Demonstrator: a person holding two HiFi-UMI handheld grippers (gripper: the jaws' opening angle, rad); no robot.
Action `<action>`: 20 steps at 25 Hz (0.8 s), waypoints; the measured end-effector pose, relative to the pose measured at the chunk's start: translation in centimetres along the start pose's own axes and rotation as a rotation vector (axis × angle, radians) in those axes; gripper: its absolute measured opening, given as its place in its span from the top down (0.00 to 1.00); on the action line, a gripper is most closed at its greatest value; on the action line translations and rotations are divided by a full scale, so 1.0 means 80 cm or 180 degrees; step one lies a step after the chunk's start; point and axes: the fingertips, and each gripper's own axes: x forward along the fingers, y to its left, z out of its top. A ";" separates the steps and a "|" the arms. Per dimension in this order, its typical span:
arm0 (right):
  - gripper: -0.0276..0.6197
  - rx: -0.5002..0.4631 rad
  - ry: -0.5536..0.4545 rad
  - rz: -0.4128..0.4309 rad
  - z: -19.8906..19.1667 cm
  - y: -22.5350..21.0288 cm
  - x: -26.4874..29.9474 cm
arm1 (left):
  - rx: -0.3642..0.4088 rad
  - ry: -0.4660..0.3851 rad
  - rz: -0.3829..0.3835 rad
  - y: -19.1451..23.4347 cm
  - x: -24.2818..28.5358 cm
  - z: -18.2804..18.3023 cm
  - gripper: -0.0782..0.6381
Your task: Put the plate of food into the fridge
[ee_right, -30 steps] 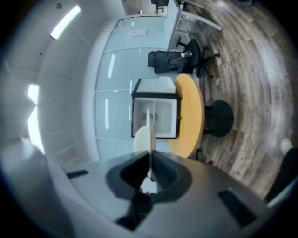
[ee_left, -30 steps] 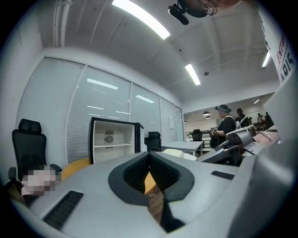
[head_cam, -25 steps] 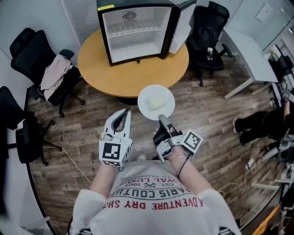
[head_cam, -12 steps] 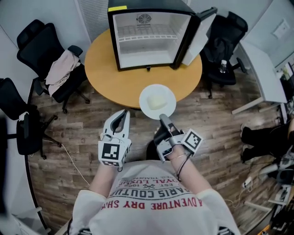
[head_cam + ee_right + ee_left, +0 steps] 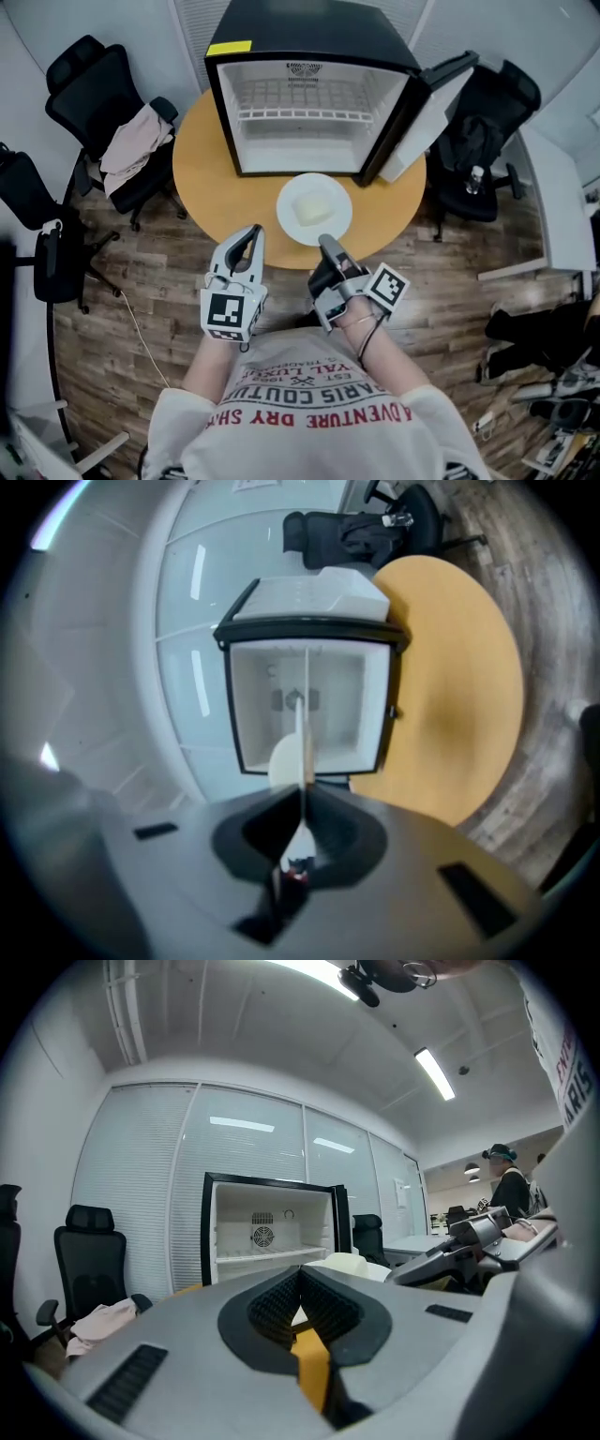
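My right claw (image 5: 325,243) is pinched tight on the rim of the white plate (image 5: 289,223). A pale lump of food (image 5: 312,206) sits on the plate. From my head, the plate shows over the near side of the round wooden table (image 5: 202,183), just in front of the little black fridge (image 5: 309,33). I can't tell if the plate touches the table.

My left claw (image 5: 252,232) is closed up with nothing in it. It hangs beside the right one, near my shirt.

The fridge stands on the table. Its door (image 5: 429,105) swings out to the right, and the white shelves inside are bare. The floor (image 5: 122,328) is dark wood boards. A black chair (image 5: 89,80) on the left has a pale cloth (image 5: 136,141) over it. Another black chair (image 5: 483,127) is on the right, next to a white desk (image 5: 562,202).
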 end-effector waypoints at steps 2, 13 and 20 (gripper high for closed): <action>0.90 -0.0008 0.0102 -0.0008 0.019 0.005 0.024 | -0.0018 0.0001 0.0105 0.010 0.025 0.004 0.84; 0.90 -0.0116 0.0578 0.0002 0.120 0.020 0.100 | -0.0102 -0.0042 0.0522 0.005 0.134 0.004 0.85; 0.90 -0.0046 0.0630 -0.0005 0.133 0.022 0.130 | -0.0109 -0.0023 0.0583 0.019 0.163 0.003 0.85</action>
